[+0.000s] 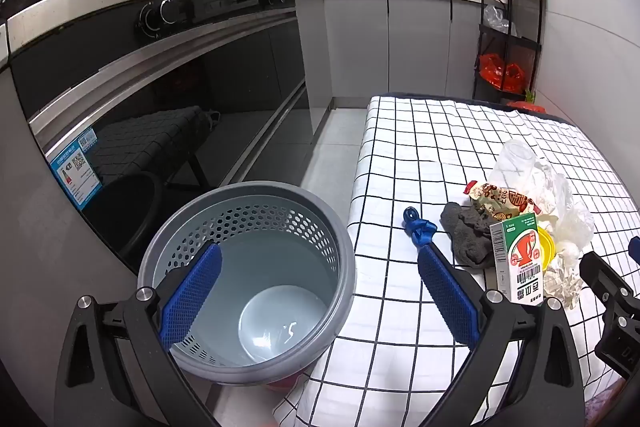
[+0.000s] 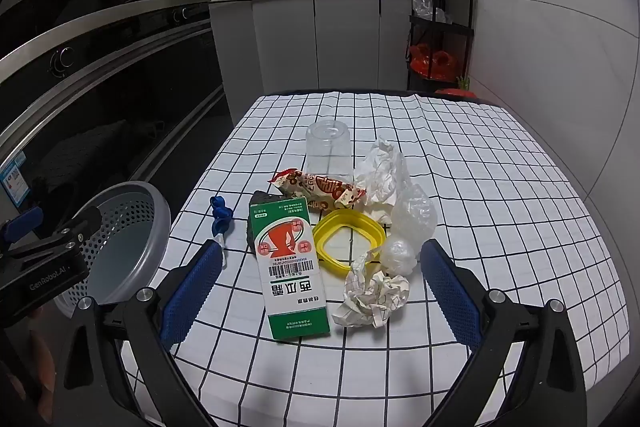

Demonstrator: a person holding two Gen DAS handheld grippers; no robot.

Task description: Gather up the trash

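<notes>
A grey perforated bin (image 1: 256, 267) stands on the floor left of the checked table (image 2: 500, 187); it also shows in the right wrist view (image 2: 132, 223). My left gripper (image 1: 320, 263) is open and empty over the bin's rim and the table edge. My right gripper (image 2: 320, 263) is open and empty, its fingers on either side of a trash pile. The pile holds a green and white carton (image 2: 290, 267), crumpled paper (image 2: 376, 299), a yellow ring (image 2: 348, 239), a plastic ball (image 2: 398, 255), a snack wrapper (image 2: 320, 187), a clear cup (image 2: 328, 151), a dark cloth (image 1: 466, 235) and a blue tie (image 2: 221, 215).
A dark oven front (image 1: 160, 107) and counter run along the left. Grey cabinets (image 2: 320, 39) stand behind the table. A black shelf rack (image 2: 440, 23) with red bags stands at the back right by the tiled wall.
</notes>
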